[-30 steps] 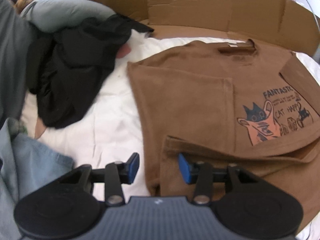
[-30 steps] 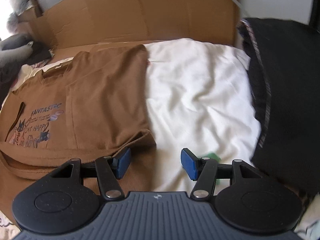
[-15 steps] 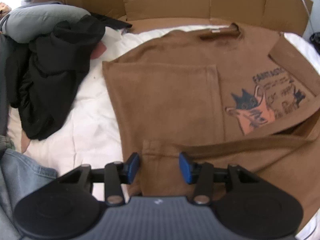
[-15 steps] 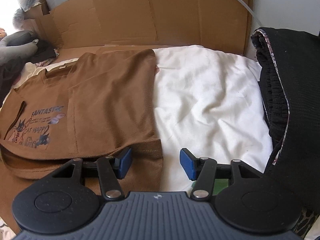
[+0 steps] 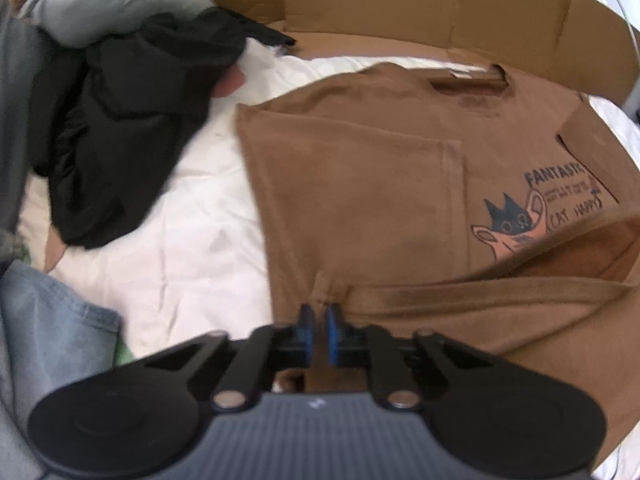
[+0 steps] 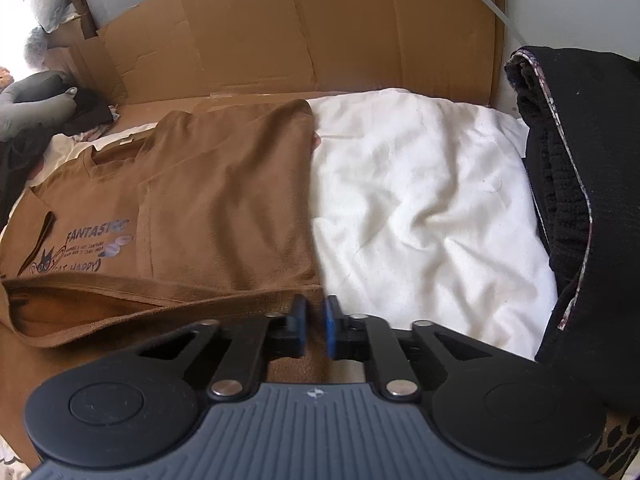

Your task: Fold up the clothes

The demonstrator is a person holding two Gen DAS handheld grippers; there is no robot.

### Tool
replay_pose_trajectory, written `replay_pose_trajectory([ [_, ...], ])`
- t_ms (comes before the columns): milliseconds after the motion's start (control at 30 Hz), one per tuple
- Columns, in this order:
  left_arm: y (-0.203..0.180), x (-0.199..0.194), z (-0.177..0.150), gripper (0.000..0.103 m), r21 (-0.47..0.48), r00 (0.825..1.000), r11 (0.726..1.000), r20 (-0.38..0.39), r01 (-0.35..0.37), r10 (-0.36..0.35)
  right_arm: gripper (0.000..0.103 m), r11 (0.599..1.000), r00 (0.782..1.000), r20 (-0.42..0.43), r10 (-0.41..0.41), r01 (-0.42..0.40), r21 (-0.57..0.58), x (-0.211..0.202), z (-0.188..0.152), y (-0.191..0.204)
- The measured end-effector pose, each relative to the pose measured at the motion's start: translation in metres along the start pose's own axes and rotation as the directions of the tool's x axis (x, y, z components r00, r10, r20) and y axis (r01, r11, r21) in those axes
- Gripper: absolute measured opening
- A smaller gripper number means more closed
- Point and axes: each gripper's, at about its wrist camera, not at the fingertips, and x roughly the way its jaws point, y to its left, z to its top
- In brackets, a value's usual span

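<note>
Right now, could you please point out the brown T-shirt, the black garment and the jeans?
brown T-shirt (image 5: 352, 184): left wrist view, folded-over panel.
black garment (image 5: 120, 128): left wrist view, crumpled middle.
jeans (image 5: 48, 320): left wrist view, denim.

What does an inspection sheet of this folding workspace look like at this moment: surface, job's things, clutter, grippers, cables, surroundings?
Surface: white sheet, wrinkled, bare on its right part.
Job's things: brown T-shirt lying flat, cat print up, both sleeves folded in, hem nearest the cameras.
Clutter: black garment and grey garment heaped at left; blue jeans near left; folded black garment at right.
Grippers: left gripper shut on the hem's left corner; right gripper shut on its right corner.
Cables: white cable along the back wall.
Surroundings: flattened cardboard propped behind.
</note>
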Motion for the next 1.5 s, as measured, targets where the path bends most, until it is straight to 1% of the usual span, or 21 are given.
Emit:
replay_pose_trajectory([
  [67, 0.009, -0.004, -0.002, 0.004, -0.066, 1.0, 0.998, 0.017, 0.012, -0.01, 0.005, 1.0, 1.0, 0.004, -0.005, 0.005, 0.025, -0.001, -0.001, -0.003],
  [200, 0.022, -0.012, -0.005, 0.003, -0.165, 0.998, 0.986, 0.055, 0.017, -0.008, 0.004, 0.996, 1.0, 0.015, -0.009, 0.008, 0.094, -0.004, -0.002, -0.012],
  [267, 0.025, -0.011, -0.005, 0.003, -0.195, 0.999, 0.981, 0.05, 0.021, -0.011, 0.004, 0.993, 1.0, 0.019, -0.005, 0.003, 0.114, -0.004, -0.003, -0.013],
  [367, 0.017, -0.005, -0.003, 0.005, -0.144, 1.0, 0.99, 0.022, 0.011, -0.008, 0.005, 0.998, 1.0, -0.009, -0.015, 0.016, 0.068, 0.003, -0.003, -0.008],
  [400, 0.014, -0.003, -0.002, 0.009, -0.128, 1.0, 0.992, 0.017, 0.008, -0.006, 0.007, 0.998, 1.0, -0.015, -0.019, 0.02, 0.06, 0.004, -0.003, -0.007],
  [433, 0.01, -0.002, 0.0, 0.011, -0.113, 1.0, 0.994, 0.011, 0.005, -0.004, 0.01, 0.998, 1.0, -0.012, -0.021, 0.021, 0.062, 0.003, -0.003, -0.006],
  [467, 0.007, -0.001, 0.001, 0.016, -0.096, 1.0, 0.995, 0.006, 0.003, -0.002, 0.014, 0.998, 1.0, -0.012, -0.022, 0.023, 0.065, 0.003, -0.003, -0.007],
  [500, 0.005, 0.0, 0.001, 0.022, -0.079, 1.0, 0.997, 0.004, 0.003, -0.002, 0.022, 0.998, 1.0, -0.015, -0.023, 0.024, 0.066, 0.003, -0.003, -0.007],
  [533, 0.002, 0.001, 0.002, 0.024, -0.069, 1.0, 0.998, 0.006, 0.007, -0.007, 0.029, 0.998, 1.0, -0.016, -0.023, 0.024, 0.062, 0.003, -0.004, -0.006],
  [567, 0.0, 0.002, 0.002, 0.026, -0.061, 1.0, 0.998, 0.006, 0.011, -0.011, 0.03, 0.998, 1.0, -0.017, -0.023, 0.024, 0.054, 0.004, -0.005, -0.006],
  [600, -0.001, 0.003, 0.002, 0.026, -0.054, 1.0, 0.998, 0.006, 0.01, -0.01, 0.03, 0.999, 1.0, -0.018, -0.024, 0.025, 0.047, 0.004, -0.005, -0.005],
  [667, -0.004, 0.004, 0.001, 0.026, -0.043, 1.0, 0.999, 0.003, 0.006, -0.006, 0.03, 0.999, 1.0, -0.018, -0.025, 0.025, 0.034, 0.005, -0.006, -0.004],
  [700, -0.004, 0.003, 0.0, 0.022, -0.046, 1.0, 0.999, 0.007, 0.004, -0.004, 0.025, 0.999, 1.0, -0.016, -0.021, 0.022, 0.036, 0.004, -0.006, -0.004],
  [733, -0.004, 0.003, -0.001, 0.02, -0.054, 1.0, 0.999, 0.01, 0.01, -0.01, 0.014, 0.999, 1.0, -0.015, -0.017, 0.018, 0.038, 0.003, -0.006, -0.004],
  [800, -0.003, 0.001, -0.004, 0.016, -0.063, 1.0, 0.998, 0.014, 0.027, -0.027, 0.006, 0.999, 1.0, -0.01, -0.016, 0.017, 0.041, 0.001, -0.007, -0.005],
  [900, -0.006, -0.004, -0.006, 0.012, -0.044, 0.999, 0.999, 0.034, 0.027, -0.025, 0.004, 0.999, 1.0, 0.004, -0.029, 0.029, 0.04, -0.003, -0.007, -0.005],
  [1100, -0.01, -0.013, -0.005, 0.014, -0.022, 0.999, 1.0, 0.049, 0.003, -0.002, 0.004, 0.999, 0.999, 0.007, -0.036, 0.036, 0.034, -0.012, -0.006, -0.006],
  [1200, -0.019, -0.019, -0.008, 0.016, 0.024, 0.996, 0.998, 0.073, -0.052, 0.05, 0.004, 0.999, 0.999, 0.003, -0.043, 0.043, 0.033, -0.015, -0.006, -0.007],
  [1233, -0.022, -0.023, -0.01, 0.016, 0.039, 0.995, 0.997, 0.085, -0.06, 0.056, 0.005, 0.998, 0.999, 0.0, -0.047, 0.047, 0.037, -0.016, -0.006, -0.008],
  [1400, -0.032, -0.024, -0.014, 0.017, 0.091, 0.995, 0.995, 0.086, -0.051, 0.043, 0.005, 0.998, 0.999, -0.009, -0.046, 0.047, 0.049, -0.016, -0.009, -0.012],
  [1500, -0.029, -0.017, -0.008, 0.017, 0.082, 0.996, 0.995, 0.082, -0.054, 0.047, 0.006, 0.998, 0.999, -0.013, -0.041, 0.042, 0.054, -0.014, -0.009, -0.012],
])
